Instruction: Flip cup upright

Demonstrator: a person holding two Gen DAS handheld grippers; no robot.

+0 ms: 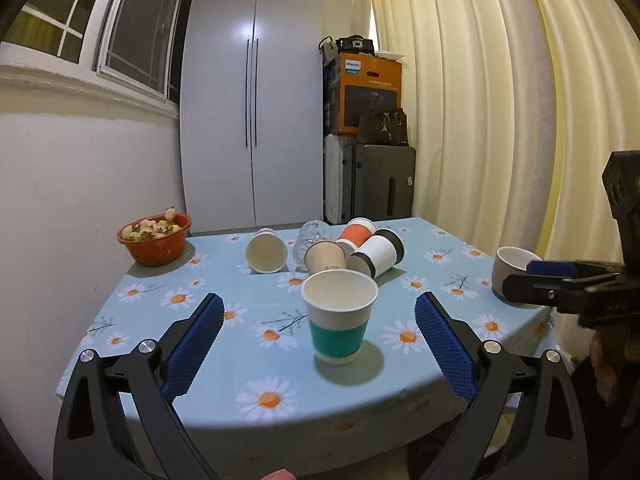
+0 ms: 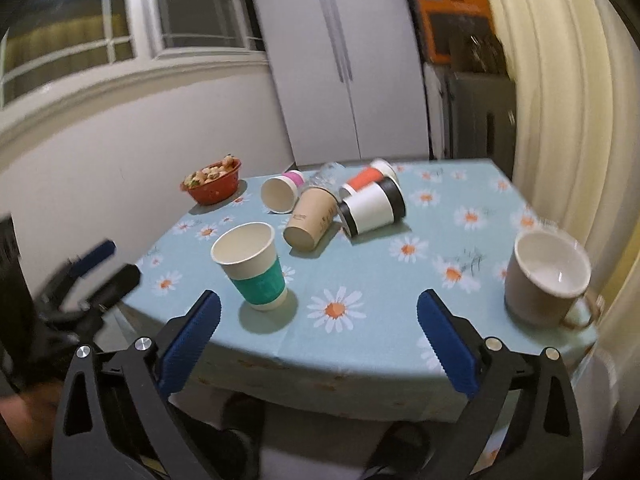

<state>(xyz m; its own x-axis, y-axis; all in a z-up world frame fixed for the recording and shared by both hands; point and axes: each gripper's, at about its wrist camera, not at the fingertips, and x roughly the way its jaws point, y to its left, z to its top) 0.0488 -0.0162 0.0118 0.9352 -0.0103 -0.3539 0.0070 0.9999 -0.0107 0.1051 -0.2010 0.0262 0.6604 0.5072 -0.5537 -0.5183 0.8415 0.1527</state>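
Observation:
A paper cup with a teal sleeve [image 1: 339,320] stands upright near the table's front edge, also in the right wrist view [image 2: 253,264]. My left gripper [image 1: 319,312] is open, its blue pads either side of the cup and nearer than it, touching nothing. My right gripper [image 2: 319,310] is open and empty over the front edge, right of the teal cup. Behind lie a pink-banded cup [image 1: 267,252], a brown cup [image 2: 313,218], a black-and-white cup [image 2: 372,206] and an orange cup [image 1: 357,233], all on their sides.
A beige mug [image 2: 546,276] stands upright at the right edge of the daisy tablecloth [image 2: 380,312]. A red bowl of food [image 1: 155,238] sits at the back left corner. A clear bottle [image 1: 311,240] lies among the cups. Curtains hang at right, wall at left.

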